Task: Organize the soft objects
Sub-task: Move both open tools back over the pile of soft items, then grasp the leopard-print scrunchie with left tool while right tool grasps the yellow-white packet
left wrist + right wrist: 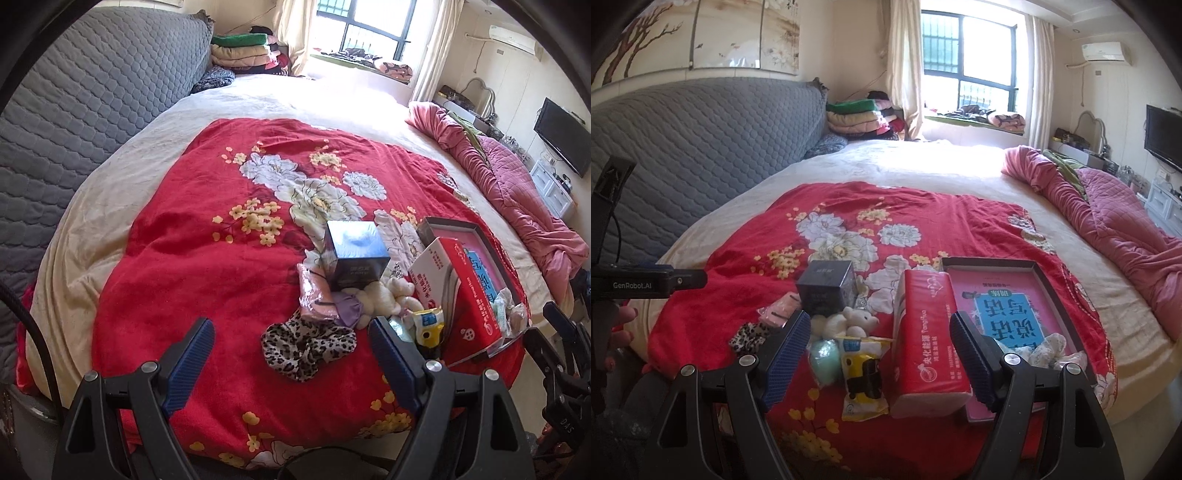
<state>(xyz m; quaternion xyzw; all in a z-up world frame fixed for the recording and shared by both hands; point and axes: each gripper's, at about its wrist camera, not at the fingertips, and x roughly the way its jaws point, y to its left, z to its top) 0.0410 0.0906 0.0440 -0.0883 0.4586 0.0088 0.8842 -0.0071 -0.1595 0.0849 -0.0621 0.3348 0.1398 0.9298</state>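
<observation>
Left gripper [291, 354], jaws apart, empty: leopard-print fabric scrunchie [306, 345] lies betw. fingers, on red floral blanket [184, 258]. Right gripper [881, 350], jaws apart: mint-green fluffy ball [823, 356] just right of its left finger.

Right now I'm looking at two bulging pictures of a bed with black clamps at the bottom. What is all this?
No robot here: a person carries a hand-held gripper in each hand, each with a wide-angle camera looking along its two blue-padded fingers. One picture looks out from the left hand-held gripper, the other from the right hand-held gripper. Both stand open and hold nothing. On the red floral blanket lie a leopard-print scrunchie, a white plush toy, a dark blue box, a red tissue pack, a yellow snack packet and a shallow open box with a pink book inside.
</observation>
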